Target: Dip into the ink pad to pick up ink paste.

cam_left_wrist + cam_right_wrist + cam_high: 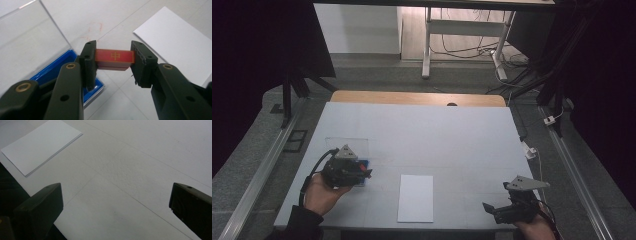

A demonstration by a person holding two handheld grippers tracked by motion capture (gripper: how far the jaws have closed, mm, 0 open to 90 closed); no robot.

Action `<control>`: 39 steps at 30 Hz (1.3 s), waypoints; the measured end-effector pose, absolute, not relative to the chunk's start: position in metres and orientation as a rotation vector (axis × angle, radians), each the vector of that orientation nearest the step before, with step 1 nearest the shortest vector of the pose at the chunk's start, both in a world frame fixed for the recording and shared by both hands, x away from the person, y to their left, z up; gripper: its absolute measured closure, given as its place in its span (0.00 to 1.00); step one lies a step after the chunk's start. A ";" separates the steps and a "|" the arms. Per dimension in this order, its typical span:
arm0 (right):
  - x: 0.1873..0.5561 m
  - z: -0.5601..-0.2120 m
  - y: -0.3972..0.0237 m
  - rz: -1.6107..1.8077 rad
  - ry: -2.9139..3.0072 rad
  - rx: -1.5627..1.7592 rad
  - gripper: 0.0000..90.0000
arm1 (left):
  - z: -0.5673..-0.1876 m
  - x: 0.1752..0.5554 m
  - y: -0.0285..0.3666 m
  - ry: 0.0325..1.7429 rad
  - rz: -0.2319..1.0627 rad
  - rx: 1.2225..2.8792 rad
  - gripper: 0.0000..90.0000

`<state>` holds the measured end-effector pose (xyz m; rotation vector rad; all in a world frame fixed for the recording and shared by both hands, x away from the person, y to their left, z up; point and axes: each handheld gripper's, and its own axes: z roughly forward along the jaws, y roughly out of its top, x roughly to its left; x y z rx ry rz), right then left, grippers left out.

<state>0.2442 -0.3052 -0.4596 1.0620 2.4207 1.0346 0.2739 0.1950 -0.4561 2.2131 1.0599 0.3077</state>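
— Starting with the table [452,135]: how much room is there?

— Plenty. Its pale top is bare across the far half and the middle, right out to the far edge. A white stack of paper [415,198] lies near the front edge, between the two hands and well apart from both.

— And on the left?

— A blue tray [53,68] with a clear upright lid [30,40] sits near the left edge. The left gripper [113,58] is beside it, jaws clamped on the ends of a small red block [114,57] with a gold mark on its face, lifted above the tabletop.

— The right side?

— The right gripper [116,202] is at the front right corner, close to the table's front edge, jaws spread wide with bare tabletop between them.
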 end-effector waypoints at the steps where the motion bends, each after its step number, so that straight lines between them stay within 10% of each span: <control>1: 0.244 -0.460 -0.305 1.035 2.421 1.062 0.00 | -0.456 0.274 0.194 1.052 0.305 2.214 0.65; 39: 0.245 -0.460 -0.305 1.031 2.421 1.064 0.00 | -0.450 0.278 0.124 0.806 0.222 2.275 0.65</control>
